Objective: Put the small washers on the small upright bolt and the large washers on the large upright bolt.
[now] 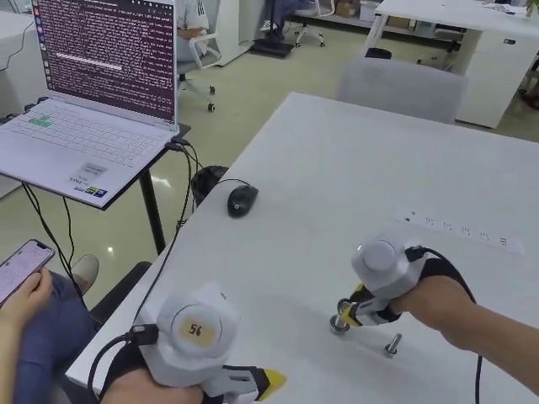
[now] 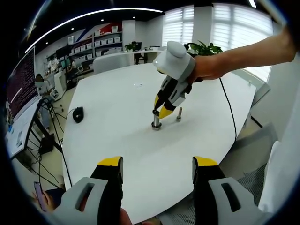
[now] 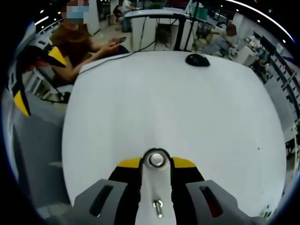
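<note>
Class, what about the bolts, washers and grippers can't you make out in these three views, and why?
- Head view: the right gripper covers the top of the large bolt, so any washer there is hidden.
- Left gripper view: any washer on that bolt is too small to count.
- Right gripper view: the round part between the jaws is blurred; washer or bolt end, unclear.
- Head view: the bottom edge cuts off the left gripper.

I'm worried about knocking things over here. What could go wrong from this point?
The right tongs sit at the top of the large bolt; a sideways pull could tip it. The small bolt stands close beside it, so the tongs might knock it over as they pull away.
</note>
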A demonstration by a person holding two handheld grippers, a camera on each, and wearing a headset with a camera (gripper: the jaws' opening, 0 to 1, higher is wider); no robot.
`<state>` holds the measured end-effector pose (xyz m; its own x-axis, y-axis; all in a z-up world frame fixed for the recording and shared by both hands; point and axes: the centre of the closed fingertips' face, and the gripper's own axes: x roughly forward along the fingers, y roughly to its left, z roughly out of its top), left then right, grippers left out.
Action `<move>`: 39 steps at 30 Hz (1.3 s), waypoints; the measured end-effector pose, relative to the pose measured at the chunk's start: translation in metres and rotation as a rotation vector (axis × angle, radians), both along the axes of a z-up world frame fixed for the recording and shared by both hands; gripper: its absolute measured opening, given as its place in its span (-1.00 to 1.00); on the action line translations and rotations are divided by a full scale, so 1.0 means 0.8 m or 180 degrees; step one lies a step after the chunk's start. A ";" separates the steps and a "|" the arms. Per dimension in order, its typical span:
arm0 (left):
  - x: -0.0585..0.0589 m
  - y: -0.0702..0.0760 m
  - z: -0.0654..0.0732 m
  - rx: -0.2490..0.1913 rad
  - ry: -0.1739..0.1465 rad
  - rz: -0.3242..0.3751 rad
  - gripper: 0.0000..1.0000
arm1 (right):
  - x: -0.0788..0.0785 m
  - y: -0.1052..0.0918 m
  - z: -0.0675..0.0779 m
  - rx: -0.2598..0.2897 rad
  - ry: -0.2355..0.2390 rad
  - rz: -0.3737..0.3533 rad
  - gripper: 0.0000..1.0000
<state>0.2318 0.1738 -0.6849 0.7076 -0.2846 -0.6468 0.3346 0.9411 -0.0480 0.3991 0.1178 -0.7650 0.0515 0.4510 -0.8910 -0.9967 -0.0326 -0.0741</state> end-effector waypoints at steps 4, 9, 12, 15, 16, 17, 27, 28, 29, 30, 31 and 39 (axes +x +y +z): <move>0.002 -0.001 0.000 -0.0003 0.0001 -0.0015 0.18 | 0.000 0.001 0.000 -0.0027 -0.0031 0.0012 -0.53; 0.003 -0.001 0.000 -0.0005 0.0004 -0.0023 0.18 | 0.001 0.003 0.001 -0.0019 -0.0024 -0.0028 -0.53; 0.004 -0.003 -0.001 -0.0005 0.0010 -0.0036 0.18 | 0.001 0.003 0.000 -0.0018 -0.0041 -0.0027 -0.53; 0.004 -0.005 -0.002 -0.0003 0.0018 -0.0056 0.18 | 0.001 0.003 0.000 -0.0008 -0.0025 -0.0068 -0.53; 0.004 -0.006 -0.003 -0.0004 0.0020 -0.0060 0.18 | 0.002 0.004 0.001 0.0005 -0.0017 -0.0082 -0.53; 0.005 -0.006 -0.002 -0.0009 0.0018 -0.0065 0.18 | 0.002 0.004 0.001 0.0006 -0.0010 -0.0090 -0.53; 0.003 -0.003 -0.004 -0.0006 0.0029 -0.0037 0.18 | 0.002 0.006 -0.003 -0.0012 -0.0027 -0.0099 -0.53; 0.003 -0.003 -0.004 -0.0005 0.0029 -0.0039 0.18 | 0.001 0.006 -0.003 -0.0014 -0.0021 -0.0102 -0.53; 0.002 -0.003 -0.003 -0.0002 0.0025 -0.0042 0.18 | 0.001 0.006 -0.003 -0.0024 -0.0027 -0.0092 -0.53; 0.002 -0.003 -0.003 -0.0005 0.0023 -0.0040 0.18 | 0.001 0.006 -0.004 -0.0026 -0.0037 -0.0075 -0.53; 0.002 -0.003 -0.003 -0.0012 0.0025 -0.0032 0.18 | 0.001 0.007 -0.007 -0.0034 -0.0043 -0.0073 -0.53; 0.001 -0.001 -0.003 -0.0005 0.0025 -0.0022 0.18 | 0.004 0.010 -0.027 -0.0090 0.0044 -0.0118 -0.53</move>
<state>0.2322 0.1728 -0.6870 0.7006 -0.2904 -0.6518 0.3406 0.9388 -0.0522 0.4022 0.1256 -0.7869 0.0552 0.4238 -0.9041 -0.9982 0.0024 -0.0599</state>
